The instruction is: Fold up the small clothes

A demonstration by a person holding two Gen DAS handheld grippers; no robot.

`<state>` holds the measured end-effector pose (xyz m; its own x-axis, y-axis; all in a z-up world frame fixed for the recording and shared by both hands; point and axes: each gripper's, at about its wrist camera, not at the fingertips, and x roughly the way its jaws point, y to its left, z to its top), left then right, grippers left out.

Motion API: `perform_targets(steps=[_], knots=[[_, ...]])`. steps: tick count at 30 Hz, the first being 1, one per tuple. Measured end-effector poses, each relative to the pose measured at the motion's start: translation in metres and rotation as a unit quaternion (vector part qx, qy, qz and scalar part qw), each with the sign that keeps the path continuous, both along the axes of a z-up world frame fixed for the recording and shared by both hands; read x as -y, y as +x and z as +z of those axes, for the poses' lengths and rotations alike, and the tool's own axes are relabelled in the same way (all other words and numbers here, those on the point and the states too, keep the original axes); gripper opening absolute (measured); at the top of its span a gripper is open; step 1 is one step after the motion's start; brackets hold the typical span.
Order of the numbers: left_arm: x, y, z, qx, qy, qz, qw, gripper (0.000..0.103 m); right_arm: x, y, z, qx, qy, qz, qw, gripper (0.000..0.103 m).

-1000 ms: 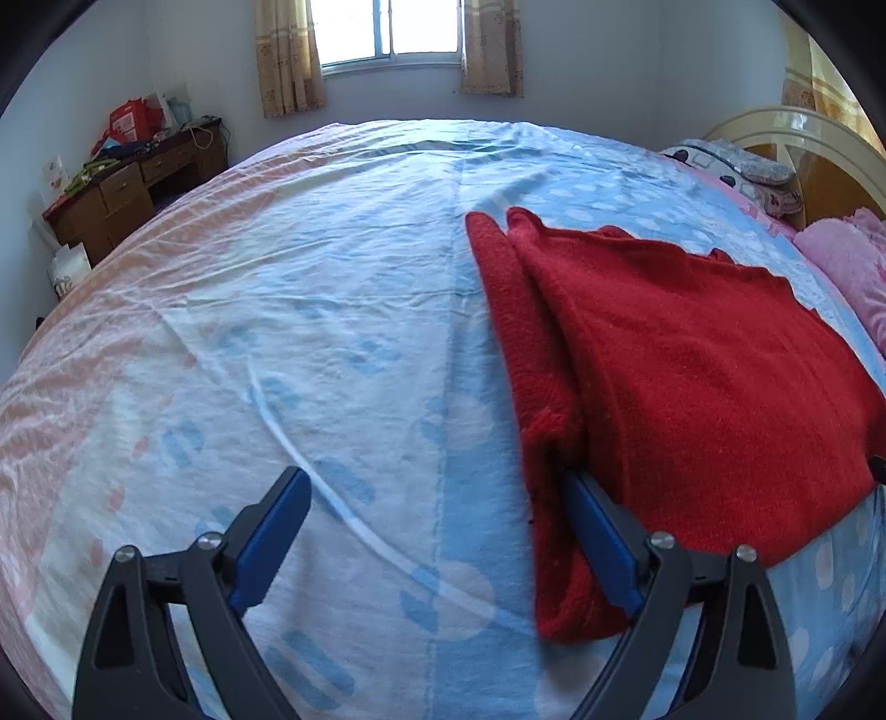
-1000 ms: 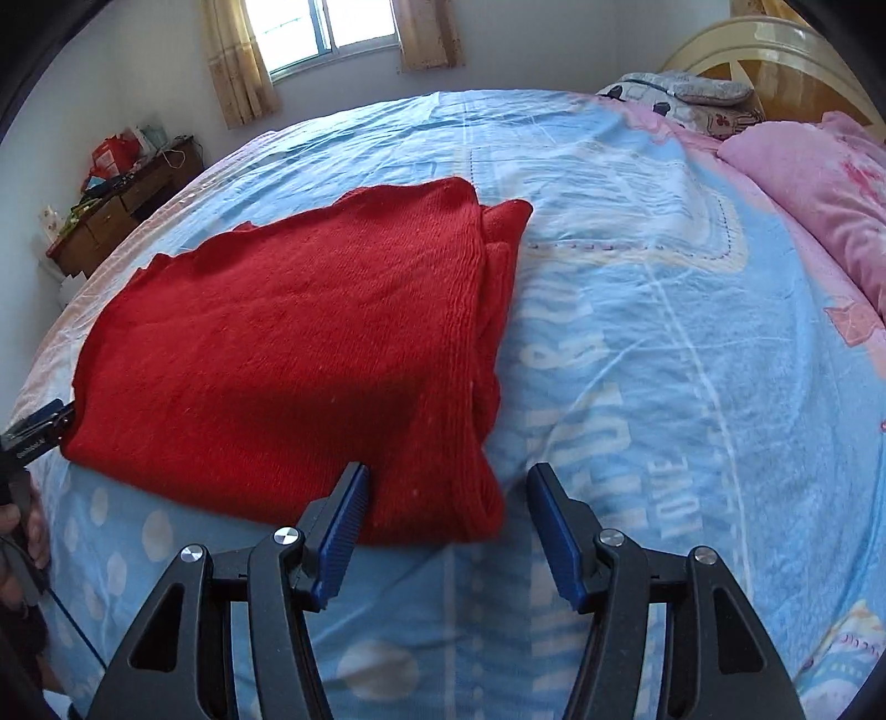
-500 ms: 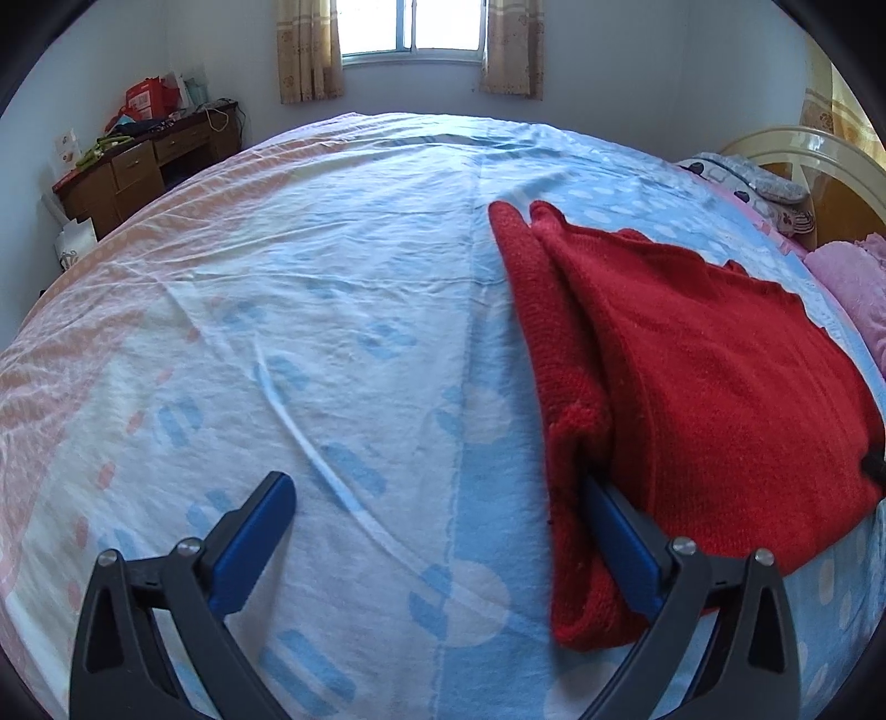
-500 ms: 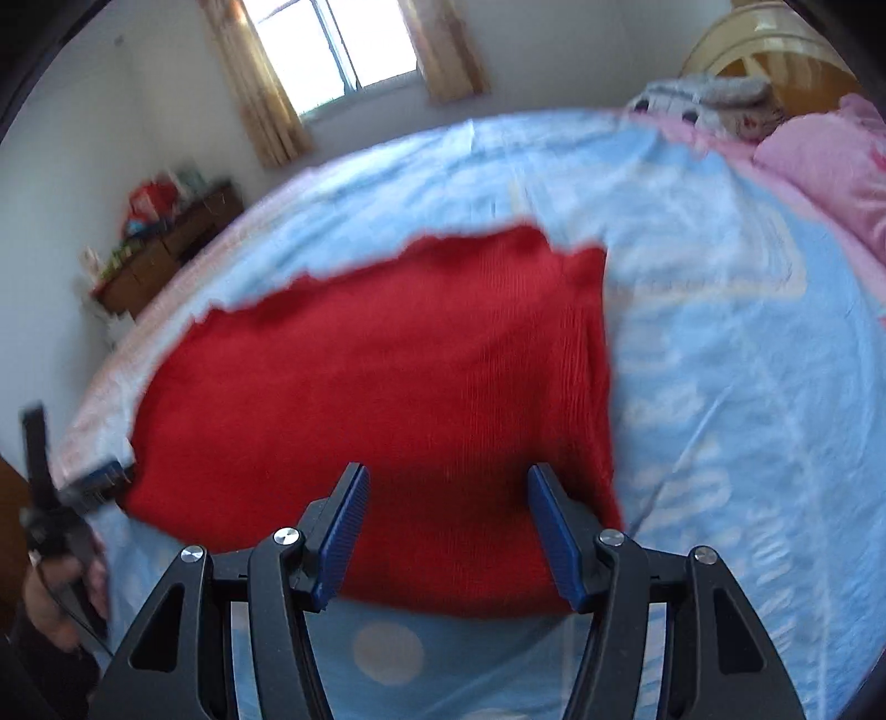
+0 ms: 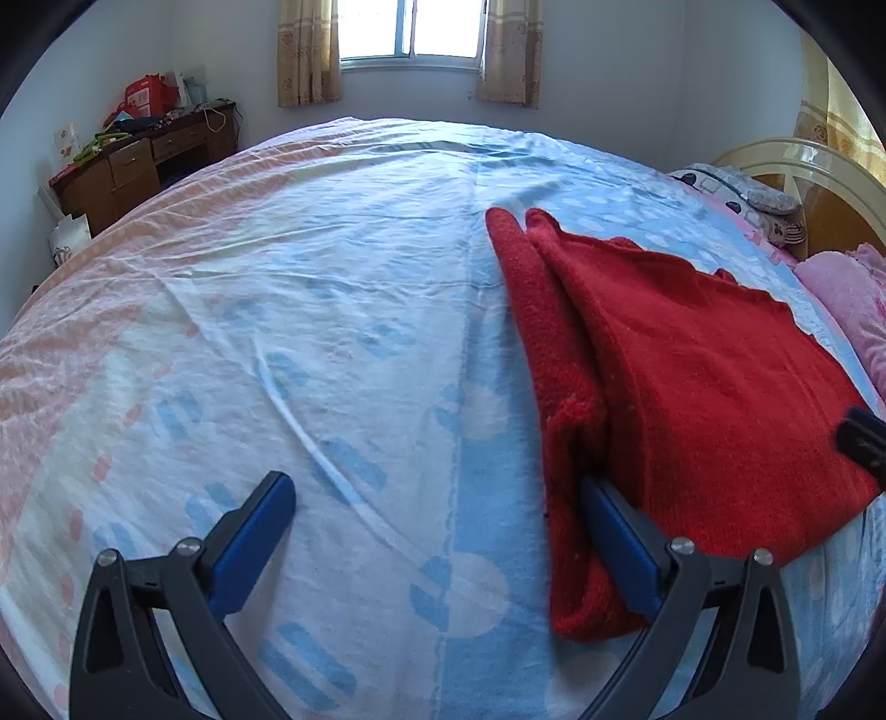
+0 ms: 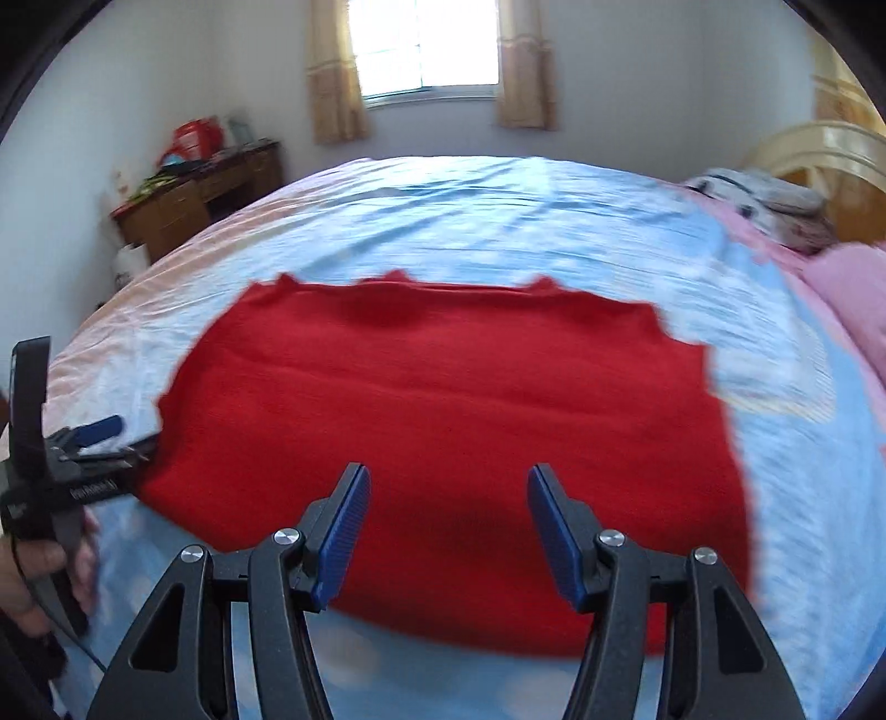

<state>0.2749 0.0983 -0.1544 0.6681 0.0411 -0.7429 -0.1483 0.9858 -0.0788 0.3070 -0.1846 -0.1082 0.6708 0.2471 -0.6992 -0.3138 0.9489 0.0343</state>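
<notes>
A red knitted sweater (image 5: 709,387) lies folded flat on the bed, filling the middle of the right wrist view (image 6: 443,399). My left gripper (image 5: 437,498) is open wide at the sweater's left edge. Its right finger (image 5: 614,531) is tucked under the top layer beside the folded-in strip, and its left finger rests over bare sheet. My right gripper (image 6: 448,498) is open above the middle of the sweater's near edge with nothing between its pads. In that view a hand (image 6: 33,570) holds the left gripper (image 6: 124,437) at the sweater's left corner.
The bed sheet (image 5: 277,332) is light blue and pink with a few creases. A wooden desk (image 5: 138,160) piled with things stands at the back left, under a curtained window (image 5: 410,33). Pillows and a headboard (image 5: 775,166) and a pink blanket (image 5: 853,299) lie to the right.
My right gripper has swung left from the sweater's right edge to the middle of its near edge, still open. The left gripper has stayed at the left edge.
</notes>
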Motion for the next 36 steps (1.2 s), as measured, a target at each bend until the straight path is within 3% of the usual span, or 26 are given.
perform_targets(steps=[5,7,11,16,19,24,33,36], knots=[[-0.003,-0.009,0.001,0.001,-0.008,-0.004,1.0,0.103,-0.055,0.007,-0.022,-0.015,-0.021,0.031,0.999,0.061],[-0.006,-0.014,0.001,0.001,-0.012,-0.004,0.9999,0.103,-0.07,-0.001,-0.03,0.003,-0.046,0.023,0.999,0.064],[-0.008,-0.02,0.001,-0.001,-0.011,-0.011,0.9999,0.103,-0.079,-0.021,-0.036,0.027,-0.074,0.039,0.996,0.066],[-0.013,-0.025,0.005,-0.012,-0.004,-0.011,0.9999,0.103,-0.073,-0.029,-0.035,0.01,-0.054,0.055,0.997,0.066],[-0.025,-0.028,0.019,0.013,-0.004,-0.002,0.9999,0.103,-0.071,-0.039,-0.033,0.018,-0.055,0.064,0.996,0.066],[-0.047,-0.01,0.033,0.022,-0.005,0.012,0.9997,0.103,-0.082,-0.061,-0.023,0.062,-0.056,0.092,0.992,0.064],[-0.057,0.023,0.031,0.023,-0.118,-0.019,0.9926,0.103,-0.15,-0.088,-0.031,0.149,-0.171,0.183,0.957,0.058],[-0.05,0.036,0.031,0.026,-0.161,-0.052,0.9852,0.103,-0.168,-0.09,-0.039,0.163,-0.208,0.195,0.945,0.047]])
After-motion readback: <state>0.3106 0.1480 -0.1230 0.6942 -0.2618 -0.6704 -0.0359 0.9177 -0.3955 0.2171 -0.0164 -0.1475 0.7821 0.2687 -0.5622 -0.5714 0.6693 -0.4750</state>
